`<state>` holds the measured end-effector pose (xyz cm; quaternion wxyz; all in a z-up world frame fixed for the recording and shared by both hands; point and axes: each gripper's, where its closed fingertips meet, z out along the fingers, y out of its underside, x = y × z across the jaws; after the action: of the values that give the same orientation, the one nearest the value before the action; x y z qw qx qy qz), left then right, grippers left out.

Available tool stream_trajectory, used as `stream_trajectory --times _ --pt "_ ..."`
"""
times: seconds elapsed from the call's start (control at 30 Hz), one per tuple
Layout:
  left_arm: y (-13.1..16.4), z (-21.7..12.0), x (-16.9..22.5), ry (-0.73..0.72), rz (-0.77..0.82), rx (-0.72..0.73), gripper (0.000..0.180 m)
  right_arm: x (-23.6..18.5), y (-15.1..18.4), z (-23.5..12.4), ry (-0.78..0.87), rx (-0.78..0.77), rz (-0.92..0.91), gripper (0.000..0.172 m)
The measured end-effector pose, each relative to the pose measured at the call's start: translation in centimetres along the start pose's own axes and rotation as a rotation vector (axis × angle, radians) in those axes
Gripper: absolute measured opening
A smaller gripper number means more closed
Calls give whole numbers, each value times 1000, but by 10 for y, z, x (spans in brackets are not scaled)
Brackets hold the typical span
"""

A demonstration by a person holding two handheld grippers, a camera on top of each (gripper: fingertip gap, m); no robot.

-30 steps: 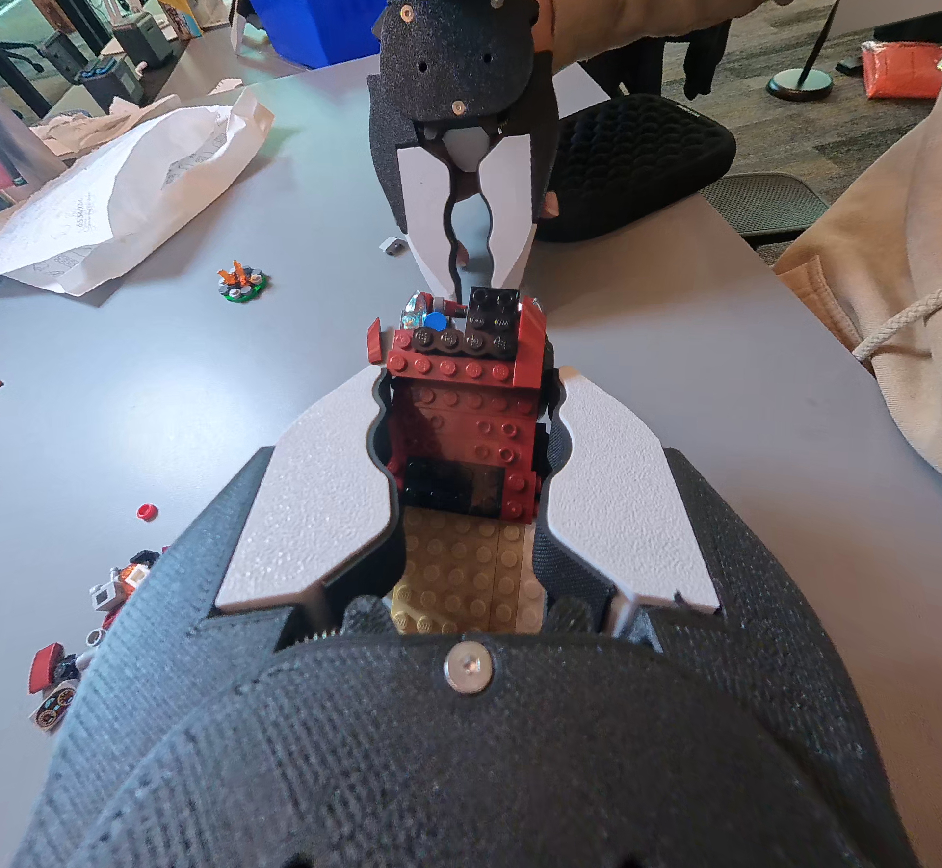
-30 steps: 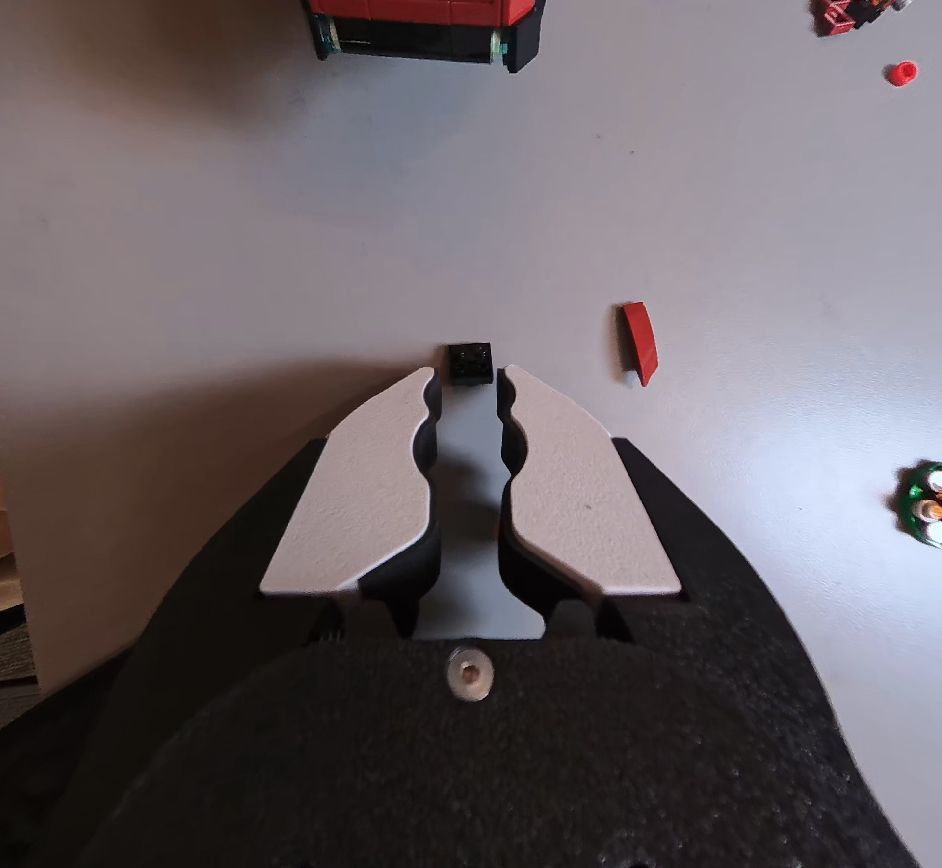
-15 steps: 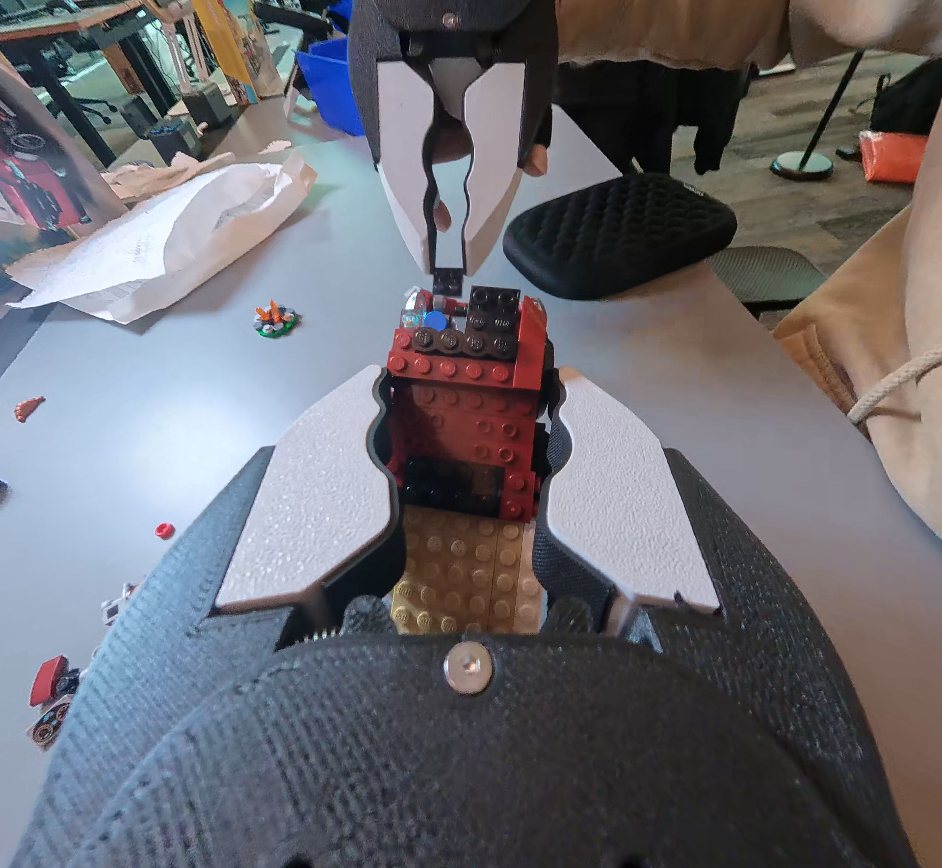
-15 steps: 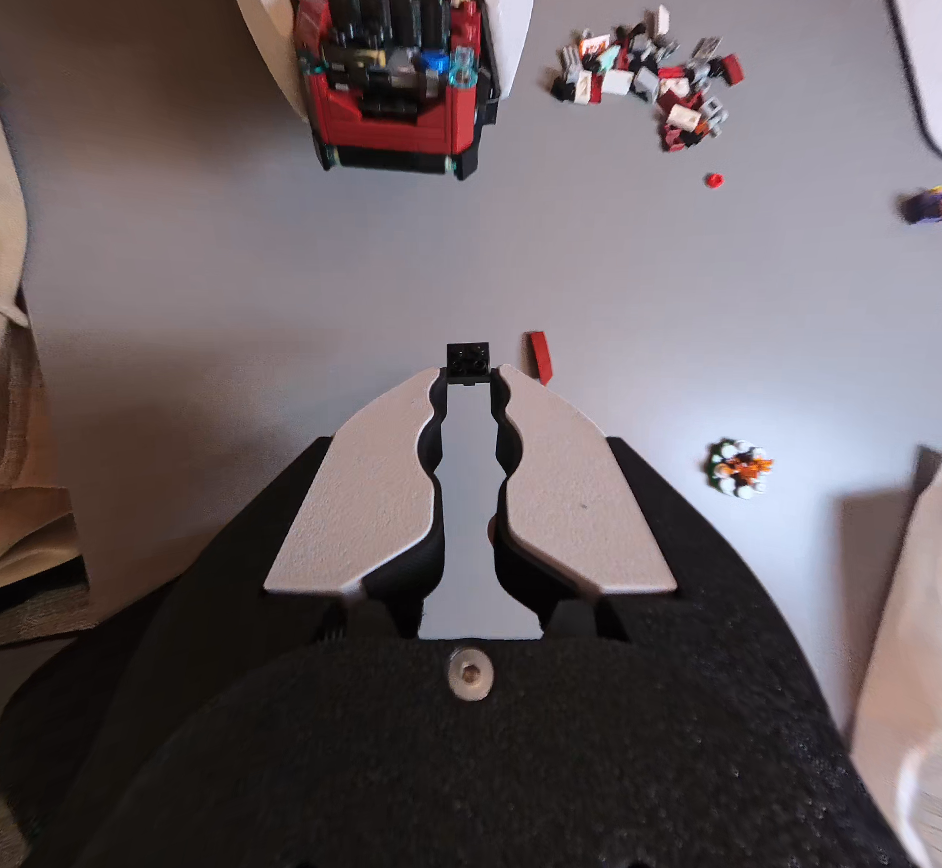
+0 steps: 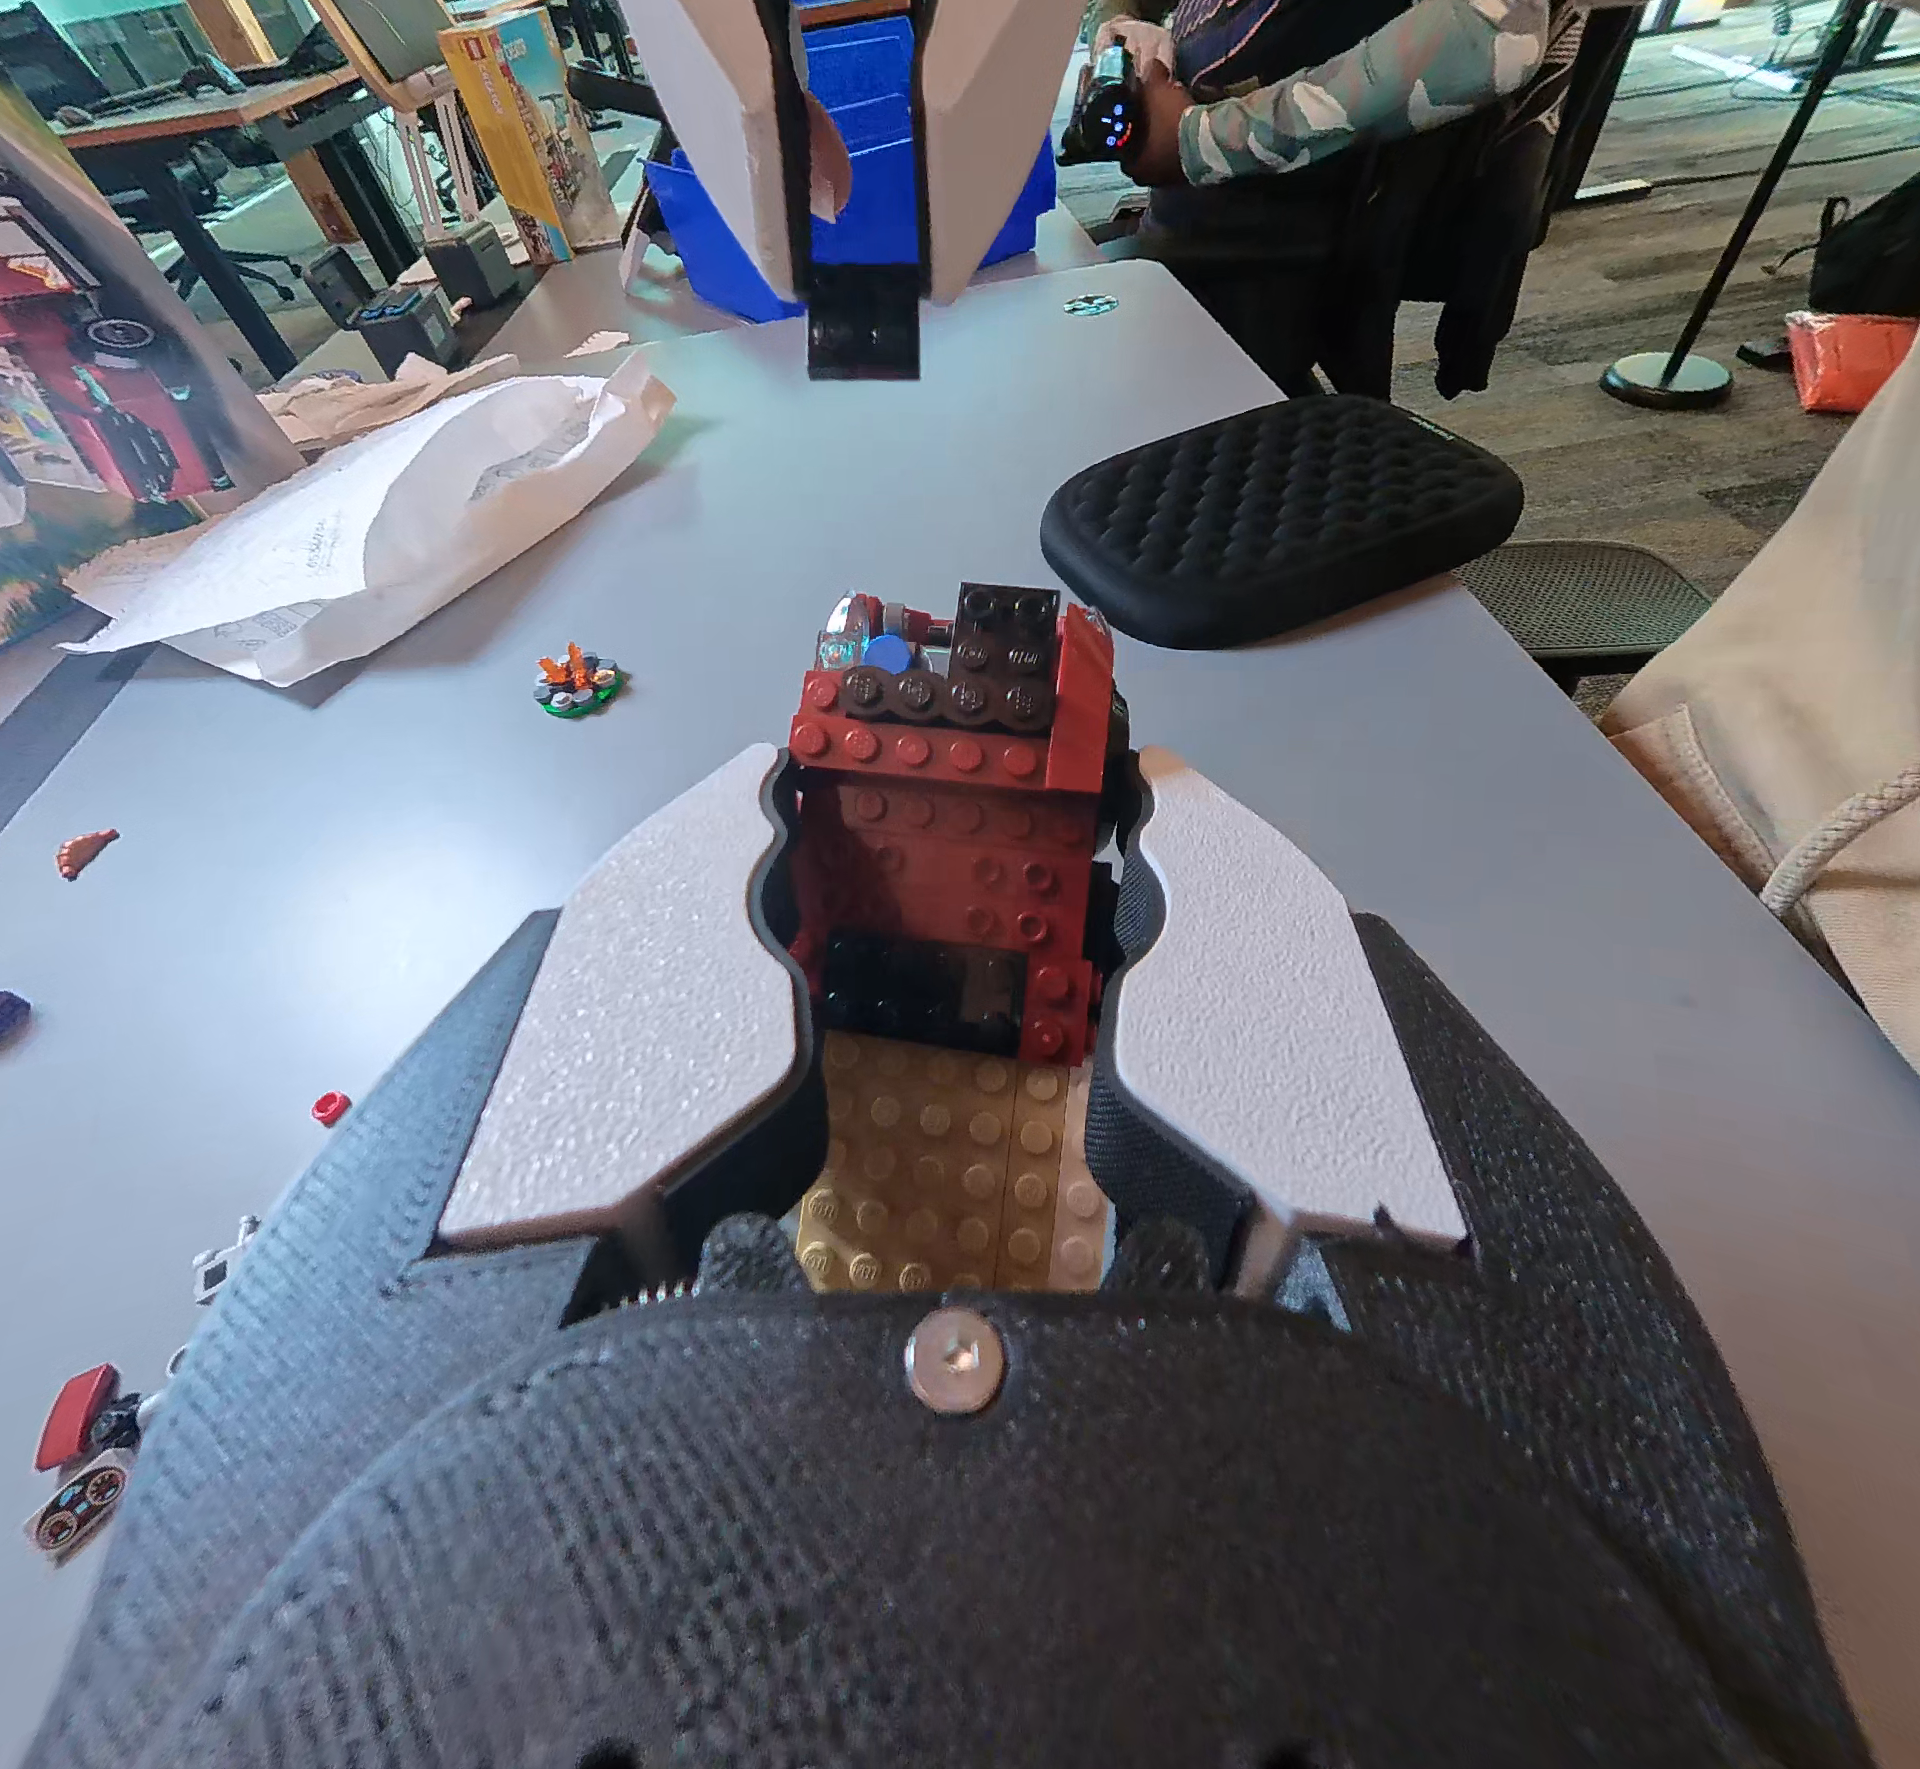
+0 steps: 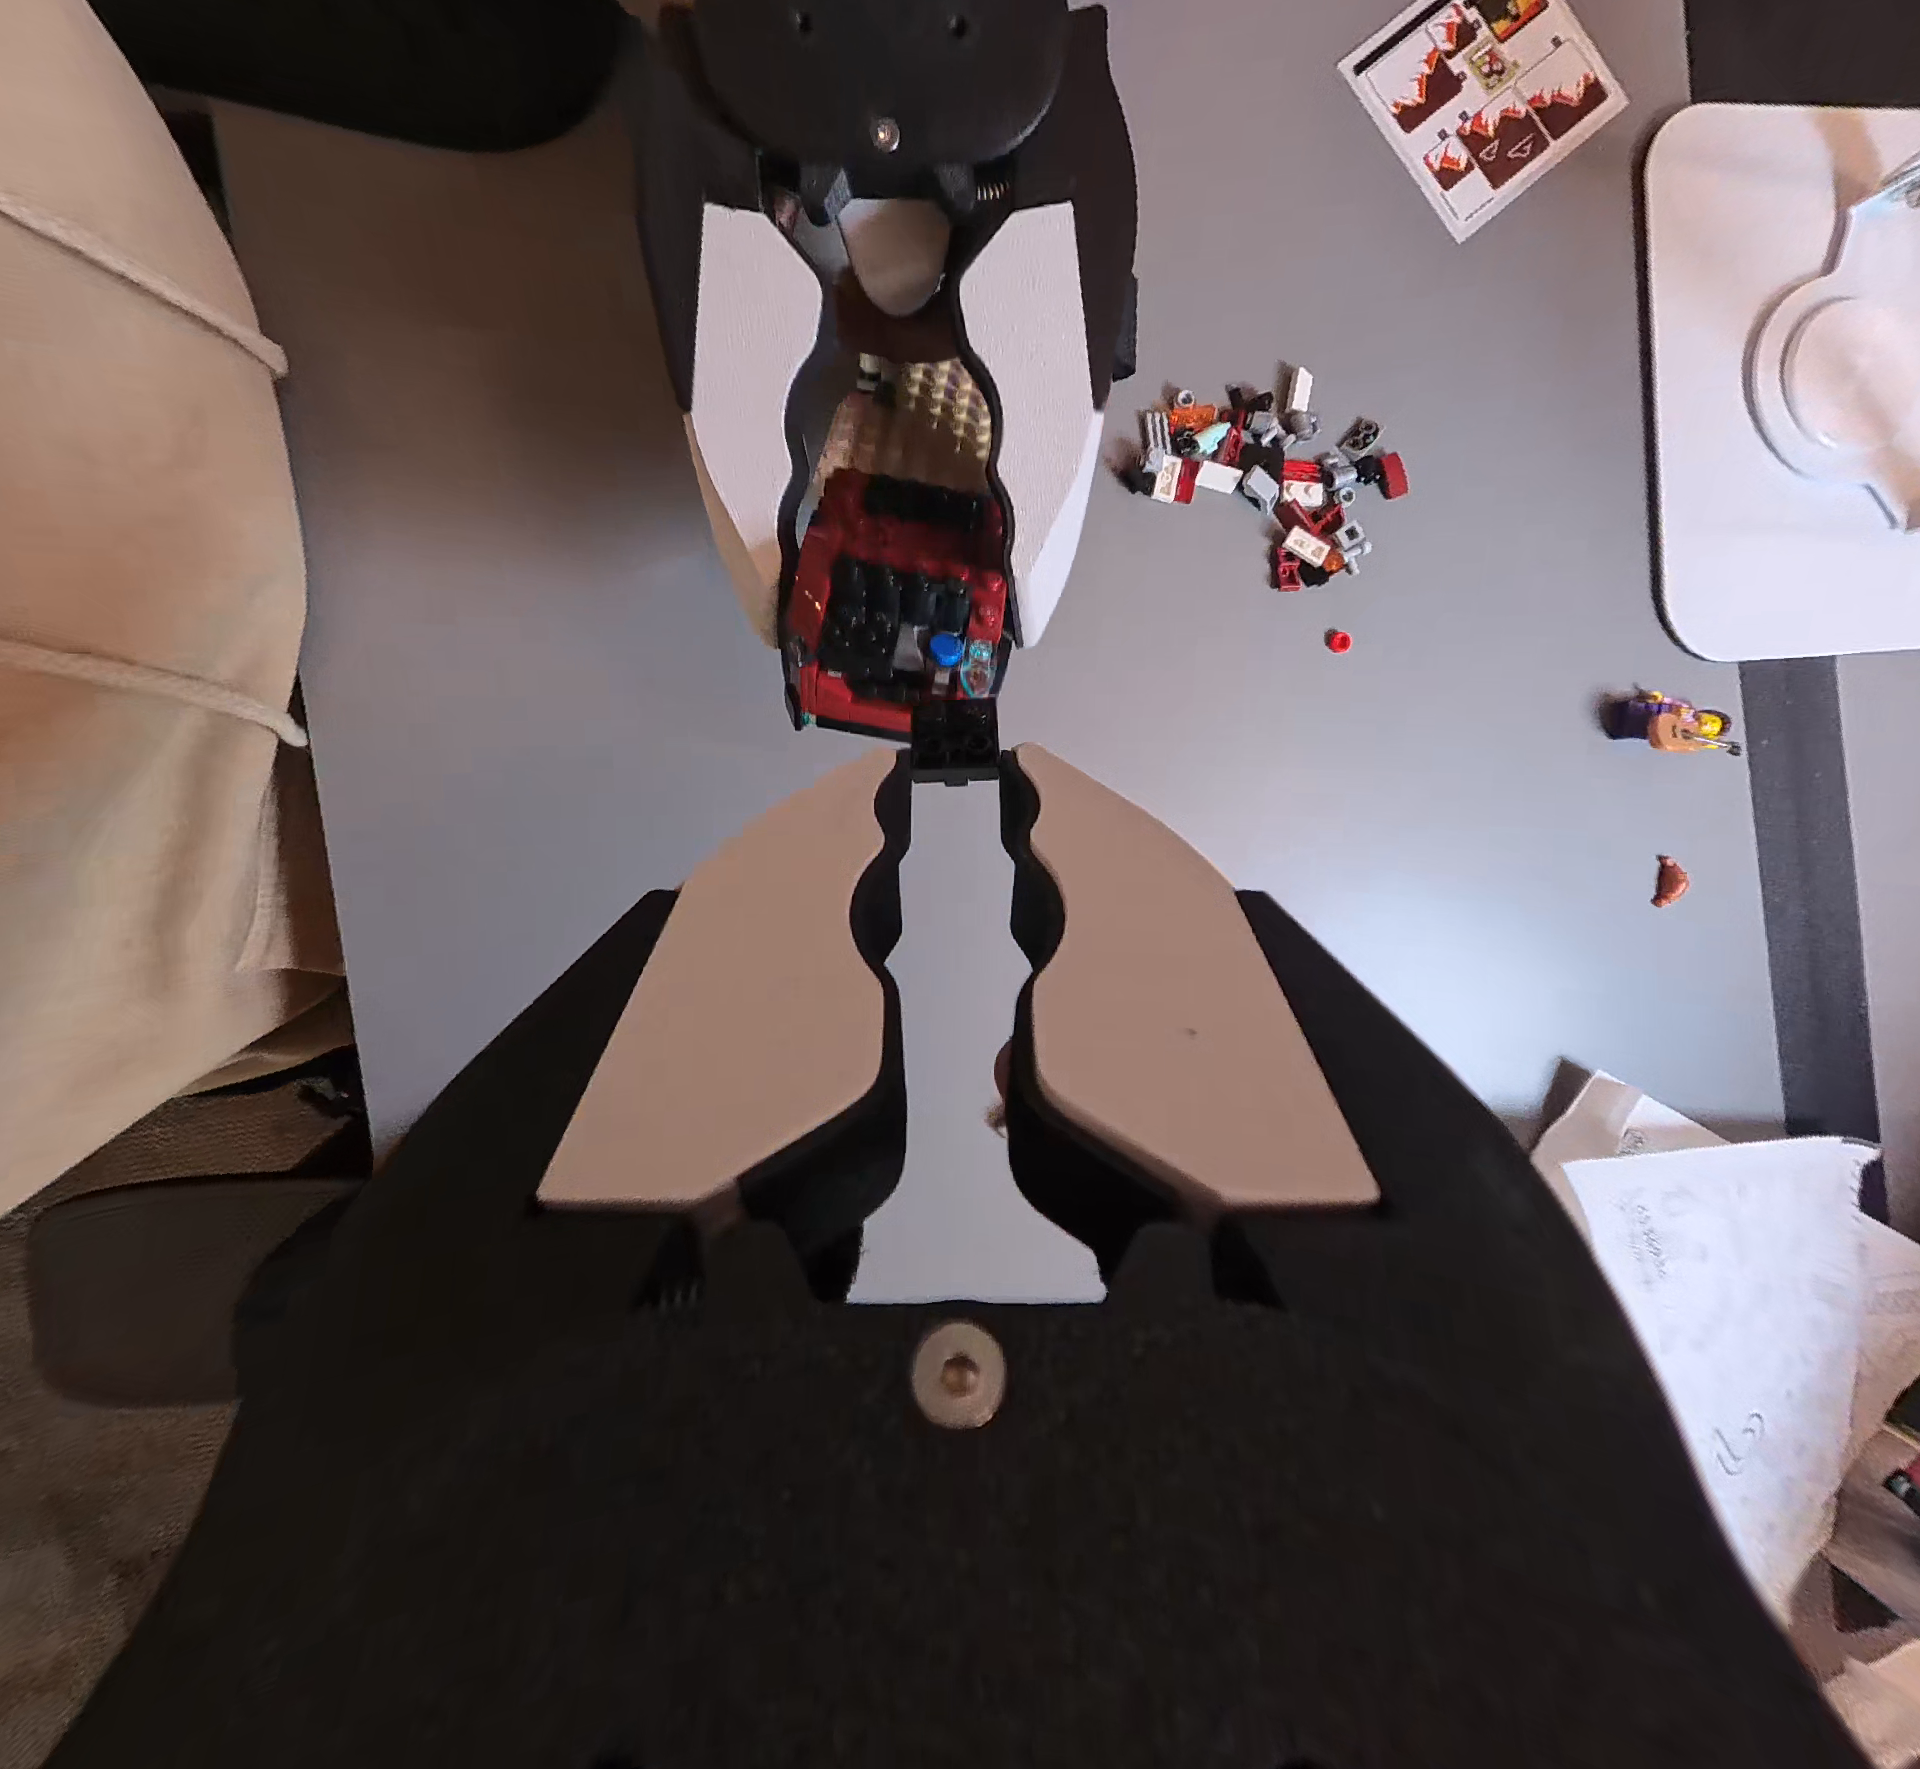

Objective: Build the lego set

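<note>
the right gripper [image 6: 954,763] is pinched on a small black brick [image 6: 953,751]; both white fingertips [image 6: 1039,769] press its opposite side faces, and most of the brick projects past the tips. in the left wrist view the same gripper [image 5: 862,296] hangs from the top of the frame, tips pointing down, with the black brick [image 5: 863,332] carried at its lowest end.

the left gripper [image 5: 954,763] is spread wide around a dark red brick model [image 5: 940,846] and clamps it by its two flanks; the white fingers [image 5: 644,971] lie along its sides. a tan studded plate [image 5: 935,1169] at the model's rear end reaches back between the fingers toward the gripper body. the model's long axis runs along the left gripper's fingers, and its studded top face [image 5: 935,680] is turned up.

relation of brick to model: the black brick is well above the model and beyond its front end in the left wrist view, apart from it. in the right wrist view the brick overlaps the model's [image 6: 899,618] front edge, on the side that carries the blue round stud [image 6: 943,649] and the clear piece [image 6: 980,670]. the two grippers face each other along one line.

outward, on the grey table [image 5: 312,836]: a pile of loose bricks [image 6: 1268,483], a red round stud [image 6: 1338,641], a small green campfire piece [image 5: 577,682], a white paper bag [image 5: 364,514], a black textured pad [image 5: 1283,514], a sticker sheet [image 6: 1481,78] and a minifigure [image 6: 1668,727].
</note>
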<state>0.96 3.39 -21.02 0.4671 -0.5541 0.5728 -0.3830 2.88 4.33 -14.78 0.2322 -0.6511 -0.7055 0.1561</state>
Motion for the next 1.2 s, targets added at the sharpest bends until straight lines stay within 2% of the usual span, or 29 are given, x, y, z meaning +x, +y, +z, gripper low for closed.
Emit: stream_trajectory --times 0.57,1.2 --pt "-3 0 -5 -44 10 11 59 -3 1 22 -16 -106 61 16" --pt "-6 -2 -7 -50 -14 25 59 1 -4 34 -56 -68 150 17"
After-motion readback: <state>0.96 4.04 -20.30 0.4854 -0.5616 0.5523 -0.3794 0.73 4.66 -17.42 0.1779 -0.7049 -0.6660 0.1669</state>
